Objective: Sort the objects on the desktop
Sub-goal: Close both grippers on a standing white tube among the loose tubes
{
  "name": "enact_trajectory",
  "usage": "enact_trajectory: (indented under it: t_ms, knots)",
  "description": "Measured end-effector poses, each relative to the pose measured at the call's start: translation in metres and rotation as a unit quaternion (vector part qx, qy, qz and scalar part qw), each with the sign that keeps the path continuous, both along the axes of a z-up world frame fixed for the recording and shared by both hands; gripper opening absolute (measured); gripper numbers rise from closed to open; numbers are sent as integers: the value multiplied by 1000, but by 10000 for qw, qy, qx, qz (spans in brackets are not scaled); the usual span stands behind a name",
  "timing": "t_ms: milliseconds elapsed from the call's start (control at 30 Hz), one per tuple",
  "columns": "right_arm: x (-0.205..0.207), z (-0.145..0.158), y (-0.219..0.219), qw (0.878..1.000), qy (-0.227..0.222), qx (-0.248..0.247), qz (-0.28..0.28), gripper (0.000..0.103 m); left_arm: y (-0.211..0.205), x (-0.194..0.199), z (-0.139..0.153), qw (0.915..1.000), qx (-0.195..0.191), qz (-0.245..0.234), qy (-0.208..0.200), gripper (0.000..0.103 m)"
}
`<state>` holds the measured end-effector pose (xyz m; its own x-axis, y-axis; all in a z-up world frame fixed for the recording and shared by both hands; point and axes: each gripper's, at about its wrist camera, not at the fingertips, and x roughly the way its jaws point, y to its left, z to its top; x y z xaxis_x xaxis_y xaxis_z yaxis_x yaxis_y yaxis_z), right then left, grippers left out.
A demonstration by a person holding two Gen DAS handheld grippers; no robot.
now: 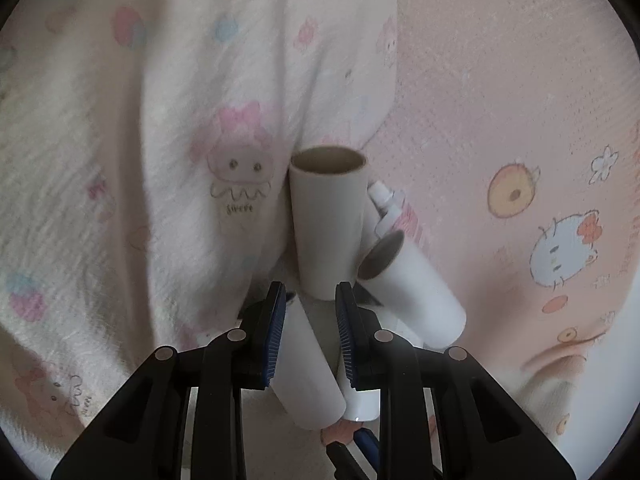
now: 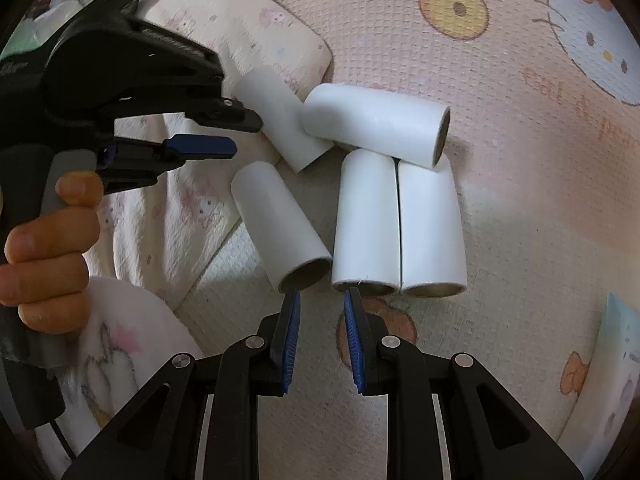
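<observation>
Several white cardboard rolls lie in a loose pile on a pink cartoon-print sheet (image 2: pixel 500 208). In the right wrist view two rolls (image 2: pixel 366 220) (image 2: pixel 432 224) lie side by side, one (image 2: pixel 376 124) lies across their far ends, one (image 2: pixel 280 224) is to the left and one (image 2: pixel 280 120) behind it. My right gripper (image 2: pixel 320 300) is open and empty, its tips just short of the near roll ends. My left gripper (image 2: pixel 240 134) hovers open at the left of the pile. In the left wrist view it (image 1: pixel 310 292) is open, with a roll (image 1: pixel 326 220) ahead and another (image 1: pixel 412 292) to the right.
A white fleece blanket (image 1: pixel 140 160) with cartoon print is bunched on the left of the pile. A small white tube with a pink label (image 1: pixel 394 210) lies behind the rolls. A pale card or box (image 2: pixel 616 364) sits at the right edge.
</observation>
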<state>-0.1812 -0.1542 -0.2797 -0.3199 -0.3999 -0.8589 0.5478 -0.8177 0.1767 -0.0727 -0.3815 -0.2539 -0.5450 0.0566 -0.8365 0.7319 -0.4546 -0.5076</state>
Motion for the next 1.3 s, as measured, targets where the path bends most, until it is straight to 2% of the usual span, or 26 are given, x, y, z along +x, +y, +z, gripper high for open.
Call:
enact_trajectory:
  t_ms: [100, 267, 367, 433, 500, 567, 667, 800, 833, 933, 1000, 1167, 1300]
  knots:
    - [1, -1, -1, 10000, 2, -16, 46, 19, -1, -2, -6, 9996, 63, 11, -287, 27]
    - [-1, -4, -1, 9998, -140, -119, -36, 19, -3, 0, -11, 9989, 284, 9, -369, 27]
    - [-4, -6, 2, 9991, -328, -231, -158, 19, 0, 0, -14, 9977, 384, -203, -525, 27]
    - [-4, -5, 4, 9990, -330, -259, -178, 19, 6, -8, -14, 9967, 356, -434, -592, 27]
    - [-2, -5, 7, 9986, -363, -303, -221, 19, 17, -16, -21, 9923, 728, -880, -469, 27]
    - [-2, -6, 12, 9976, -472, -424, -273, 19, 28, -26, -28, 9855, 832, -1312, -687, 28]
    - [1, -10, 21, 9960, -617, -447, -469, 19, 42, -34, -21, 9817, 418, -1635, -887, 30]
    - [4, -10, 35, 9941, -666, -551, -656, 19, 48, -29, -14, 9828, 182, -1628, -852, 30]
    - [4, -8, 37, 9941, -629, -594, -658, 19, 47, -27, -12, 9841, 189, -1589, -775, 33]
    - [3, 0, 38, 9949, -483, -654, -595, 19, 42, -13, -10, 9891, 421, -1328, -484, 48]
    - [-3, 4, 30, 9960, -383, -605, -526, 19, 37, -9, -17, 9885, 769, -1241, -402, 51]
    - [-3, 6, 15, 9984, -267, -405, -299, 19, 32, -11, -28, 9886, 870, -1017, -684, 51]
    - [-6, -3, 8, 9988, -318, -307, -232, 19, 38, -15, -40, 9828, 1048, -1213, -915, 51]
